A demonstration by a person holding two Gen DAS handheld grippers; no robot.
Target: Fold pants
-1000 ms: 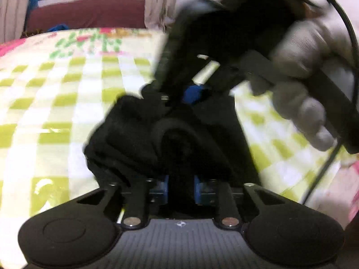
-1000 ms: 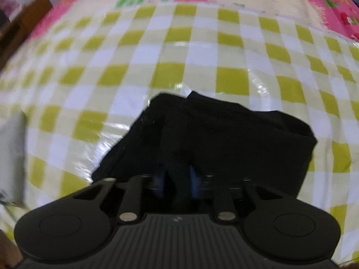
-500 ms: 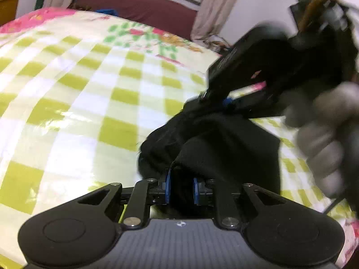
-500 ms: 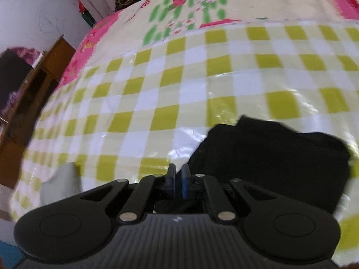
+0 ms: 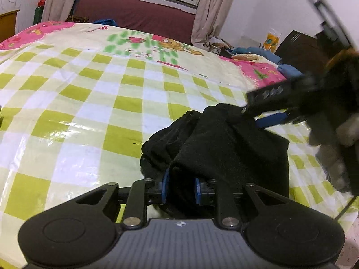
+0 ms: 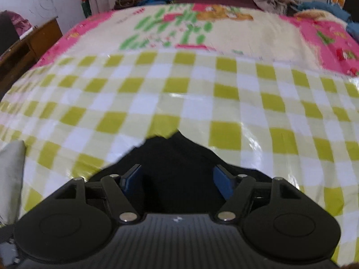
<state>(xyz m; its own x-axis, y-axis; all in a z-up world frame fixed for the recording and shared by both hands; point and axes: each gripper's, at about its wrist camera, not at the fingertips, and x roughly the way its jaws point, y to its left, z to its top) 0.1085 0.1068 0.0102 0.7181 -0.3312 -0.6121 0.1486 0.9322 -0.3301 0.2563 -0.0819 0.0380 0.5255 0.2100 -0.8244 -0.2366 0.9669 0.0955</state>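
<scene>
The black pants (image 5: 219, 148) lie in a folded bundle on the green-checked cloth (image 5: 89, 94) of the bed. My left gripper (image 5: 179, 188) is shut on a fold of the pants at their near edge. My right gripper shows in the left wrist view (image 5: 269, 116), held by a gloved hand at the bundle's far right corner. In the right wrist view the right gripper (image 6: 178, 179) is open, its blue pads wide apart over the pants (image 6: 177, 157), holding nothing.
A floral pink-edged sheet (image 5: 157, 44) covers the far part of the bed. A maroon couch (image 5: 139, 15) and window stand behind. A wooden cabinet (image 6: 29, 44) is at the left; blue clothes (image 5: 258, 53) and a dark cabinet (image 5: 300, 49) are at the right.
My right gripper has opened and let go of the pants, and pulled back to the right. My left gripper still grips the fold.
</scene>
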